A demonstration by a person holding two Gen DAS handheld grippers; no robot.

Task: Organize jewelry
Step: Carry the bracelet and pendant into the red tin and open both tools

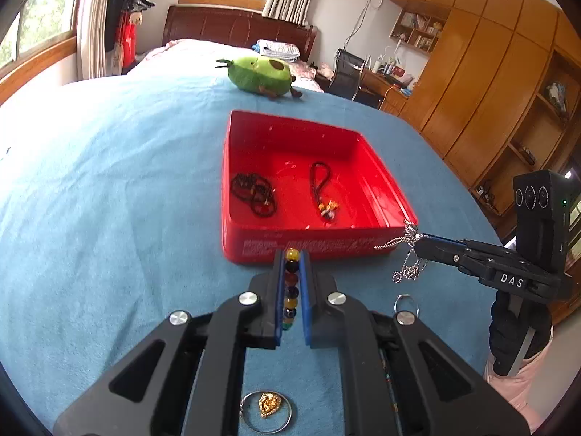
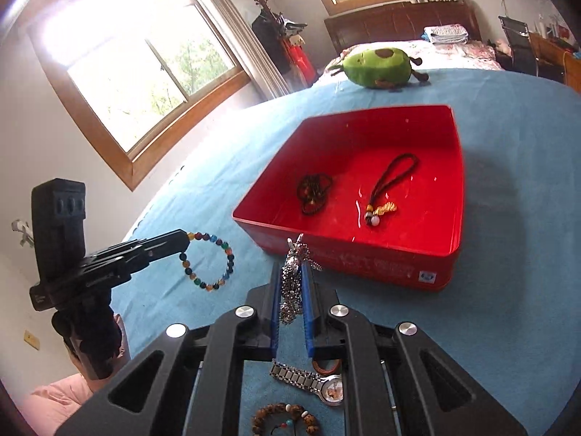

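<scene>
Setting: I am working over a bed covered in a blue blanket (image 1: 109, 181), with a red tin box (image 1: 381, 185) lying open on it and a green avocado plush toy (image 1: 259, 72) beyond.

Already in the box: a dark beaded necklace (image 1: 254, 194) lies bunched at the left of the floor, and a black cord charm with a gold tassel (image 1: 323, 196) lies near the middle, apart from it.

Left gripper (image 1: 292, 290): my jaws are closed on a multicoloured bead bracelet (image 2: 208, 259); the right wrist view shows its loop hanging free above the blanket, left of the box and outside it.

Right gripper (image 2: 292, 290): my jaws are clamped on a silver ball chain (image 2: 292, 283), which dangles just before the box's near right corner, not yet over the rim.

Still on the blanket: a ring holding a gold heart pendant (image 1: 267, 408), a small silver ring (image 1: 406, 303), a steel-band wristwatch (image 2: 312, 381), a brown wooden bead bracelet (image 2: 285, 419) and a brown ring (image 2: 326, 365).

Progress: I judge the job under halfway done. Two pieces are stowed, two are in hand awaiting release over the box, and at least five lie loose near me.
</scene>
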